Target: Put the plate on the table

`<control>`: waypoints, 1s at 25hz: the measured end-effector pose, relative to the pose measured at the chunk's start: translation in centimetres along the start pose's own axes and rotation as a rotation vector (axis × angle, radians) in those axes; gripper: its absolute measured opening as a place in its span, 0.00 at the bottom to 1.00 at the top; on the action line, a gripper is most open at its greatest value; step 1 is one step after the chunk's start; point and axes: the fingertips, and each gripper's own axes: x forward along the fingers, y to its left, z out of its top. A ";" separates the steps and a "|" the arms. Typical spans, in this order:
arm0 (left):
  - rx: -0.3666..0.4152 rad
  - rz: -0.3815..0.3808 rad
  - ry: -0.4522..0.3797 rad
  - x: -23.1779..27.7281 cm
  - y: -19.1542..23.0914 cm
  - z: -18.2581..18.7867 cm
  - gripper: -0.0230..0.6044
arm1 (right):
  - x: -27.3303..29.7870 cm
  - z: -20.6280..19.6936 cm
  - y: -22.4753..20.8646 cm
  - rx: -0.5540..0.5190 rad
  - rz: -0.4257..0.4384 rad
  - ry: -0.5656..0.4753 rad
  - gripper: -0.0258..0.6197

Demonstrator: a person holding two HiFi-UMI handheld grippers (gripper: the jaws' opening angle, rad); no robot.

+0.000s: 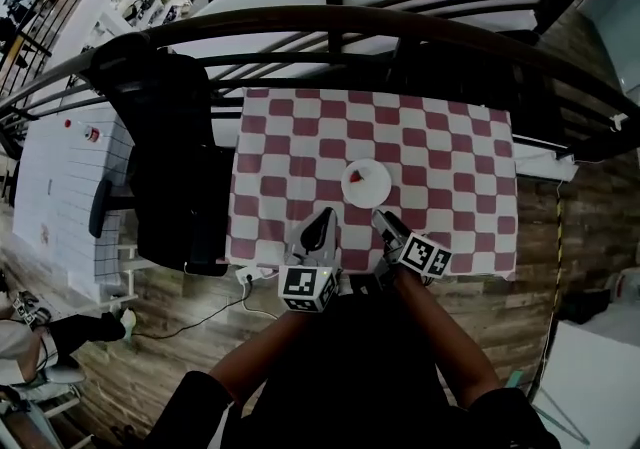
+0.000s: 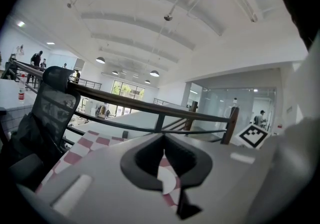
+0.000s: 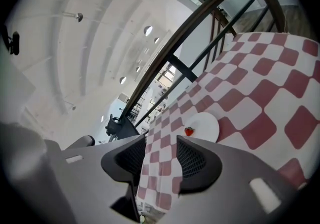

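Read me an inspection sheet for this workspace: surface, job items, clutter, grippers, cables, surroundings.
Surface: table covered by a red-and-white checked cloth.
Job's things: white plate already on the cloth, small red item on it.
Clutter: nothing seen.
Grippers: left gripper shut, empty; right gripper open, empty; both near the table's front edge, short of the plate.
Cables: cable on the wooden floor.
Surroundings: black chair at the table's left; dark railing beyond.
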 end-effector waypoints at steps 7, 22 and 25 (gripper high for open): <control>0.010 -0.046 -0.004 -1.3 -1.0 0.0 0.05 | -2.2 0.5 4.2 -0.060 0.042 -0.099 0.30; 0.030 -0.132 -0.036 -4.3 -3.0 1.1 0.05 | -7.4 -0.3 10.3 -0.405 -0.046 -0.254 0.07; 0.048 -0.136 -0.031 -4.9 -3.3 1.0 0.05 | -8.0 -1.0 11.1 -0.495 -0.089 -0.255 0.05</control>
